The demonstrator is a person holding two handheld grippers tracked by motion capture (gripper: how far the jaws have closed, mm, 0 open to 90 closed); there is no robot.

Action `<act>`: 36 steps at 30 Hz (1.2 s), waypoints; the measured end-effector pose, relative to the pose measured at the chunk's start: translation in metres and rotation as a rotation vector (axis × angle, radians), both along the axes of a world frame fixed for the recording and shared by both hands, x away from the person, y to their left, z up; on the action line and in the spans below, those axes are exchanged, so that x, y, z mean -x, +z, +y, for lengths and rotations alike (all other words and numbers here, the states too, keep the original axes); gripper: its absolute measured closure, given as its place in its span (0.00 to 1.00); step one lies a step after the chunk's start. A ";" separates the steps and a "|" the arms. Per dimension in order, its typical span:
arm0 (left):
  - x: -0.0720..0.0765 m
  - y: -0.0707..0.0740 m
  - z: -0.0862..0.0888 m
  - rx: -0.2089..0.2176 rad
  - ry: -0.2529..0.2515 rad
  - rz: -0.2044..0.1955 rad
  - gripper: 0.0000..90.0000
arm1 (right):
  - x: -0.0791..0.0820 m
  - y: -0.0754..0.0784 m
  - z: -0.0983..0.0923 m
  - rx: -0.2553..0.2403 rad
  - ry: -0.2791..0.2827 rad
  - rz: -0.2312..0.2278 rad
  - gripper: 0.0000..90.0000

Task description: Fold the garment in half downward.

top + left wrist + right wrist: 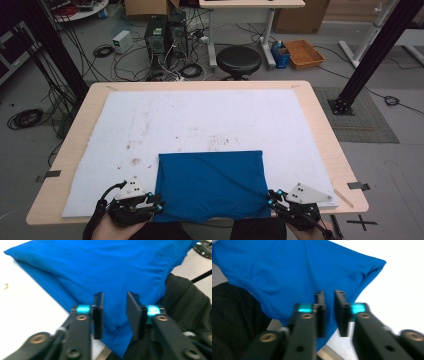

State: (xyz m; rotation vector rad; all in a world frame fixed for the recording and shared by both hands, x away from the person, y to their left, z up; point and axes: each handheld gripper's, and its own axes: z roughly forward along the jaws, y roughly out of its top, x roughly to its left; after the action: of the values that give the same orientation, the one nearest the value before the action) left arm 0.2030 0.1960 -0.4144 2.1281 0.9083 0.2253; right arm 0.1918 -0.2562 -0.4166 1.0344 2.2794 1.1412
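Lying folded on the white mat (150, 120), the blue fabric garment (210, 182) looks released; left gripper (156, 206) and right gripper (272, 198) stand parted, holding nothing, further folds perhaps remaining.

A lab or workshop room; computer towers (165, 32) amid tangled cables (172, 67) on a grey floor, a black stool (238, 60), cardboard boxes (147, 7), black frame posts (372, 50)
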 end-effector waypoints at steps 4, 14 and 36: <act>-0.001 0.002 0.003 0.004 0.020 -0.046 0.55 | -0.004 0.004 -0.005 -0.006 -0.025 -0.023 0.75; -0.044 0.008 0.014 0.003 0.156 -0.138 0.46 | -0.055 0.021 -0.001 -0.011 -0.124 -0.102 0.66; -0.141 -0.018 0.011 0.028 0.302 -0.068 0.46 | -0.160 -0.006 0.019 -0.041 -0.264 0.035 0.65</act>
State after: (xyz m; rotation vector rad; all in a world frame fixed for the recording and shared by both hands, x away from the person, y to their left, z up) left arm 0.3438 0.2069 -0.4326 1.9394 1.1836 0.4320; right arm 0.3519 -0.2371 -0.4231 1.3347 2.0752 1.0698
